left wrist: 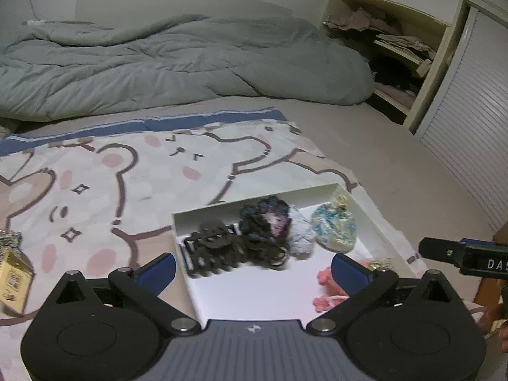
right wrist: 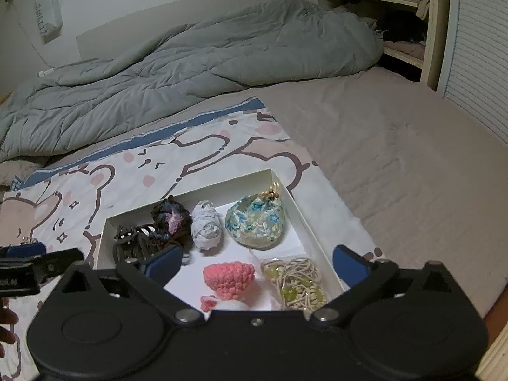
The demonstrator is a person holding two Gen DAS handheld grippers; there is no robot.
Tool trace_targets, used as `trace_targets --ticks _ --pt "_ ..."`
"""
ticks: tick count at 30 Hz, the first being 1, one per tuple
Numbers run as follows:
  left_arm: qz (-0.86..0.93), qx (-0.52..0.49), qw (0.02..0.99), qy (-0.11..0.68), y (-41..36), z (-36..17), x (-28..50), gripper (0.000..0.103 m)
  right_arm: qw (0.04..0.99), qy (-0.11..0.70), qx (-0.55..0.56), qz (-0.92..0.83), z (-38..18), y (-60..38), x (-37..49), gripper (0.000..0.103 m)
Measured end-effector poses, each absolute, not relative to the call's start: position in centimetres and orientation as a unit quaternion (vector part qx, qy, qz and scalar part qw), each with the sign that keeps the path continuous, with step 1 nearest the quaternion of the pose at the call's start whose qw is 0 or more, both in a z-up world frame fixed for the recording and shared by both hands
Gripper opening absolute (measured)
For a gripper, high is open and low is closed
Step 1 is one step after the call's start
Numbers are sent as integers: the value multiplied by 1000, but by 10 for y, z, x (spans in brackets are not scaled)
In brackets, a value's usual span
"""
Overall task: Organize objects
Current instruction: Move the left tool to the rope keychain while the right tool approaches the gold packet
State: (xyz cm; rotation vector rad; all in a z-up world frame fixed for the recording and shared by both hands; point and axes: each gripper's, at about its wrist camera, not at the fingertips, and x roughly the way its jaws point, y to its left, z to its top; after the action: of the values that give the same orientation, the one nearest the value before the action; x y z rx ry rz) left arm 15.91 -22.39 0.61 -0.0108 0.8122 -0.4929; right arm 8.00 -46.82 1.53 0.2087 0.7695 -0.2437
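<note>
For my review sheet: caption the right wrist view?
Open right hand-held gripper above white box of small accessories on bed.

The left wrist camera is sitting just behind its own fingers [left wrist: 165, 268], looking forward and down from close above the near-left corner of the white box [left wrist: 190, 219] on the bed, with the duvet [left wrist: 158, 63] and shelves [left wrist: 397, 47] lying far behind. The right wrist camera is looking the same slanting way from the box's [right wrist: 127, 217] near-right side, equally near. Both are taking in the box, the bear-print cloth [left wrist: 95, 174], the duvet and the shelves, and each is catching the other gripper at its frame edge.
</note>
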Motion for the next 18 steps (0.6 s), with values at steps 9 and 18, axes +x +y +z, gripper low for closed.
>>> trace_targets --ticks 9,18 --pt "-204 -12 899 387 -186 14 170 103 922 360 100 -102 22 -445 94 103" --pt "-167 -21 911 377 -140 24 178 103 928 360 83 -57 27 -398 120 103"
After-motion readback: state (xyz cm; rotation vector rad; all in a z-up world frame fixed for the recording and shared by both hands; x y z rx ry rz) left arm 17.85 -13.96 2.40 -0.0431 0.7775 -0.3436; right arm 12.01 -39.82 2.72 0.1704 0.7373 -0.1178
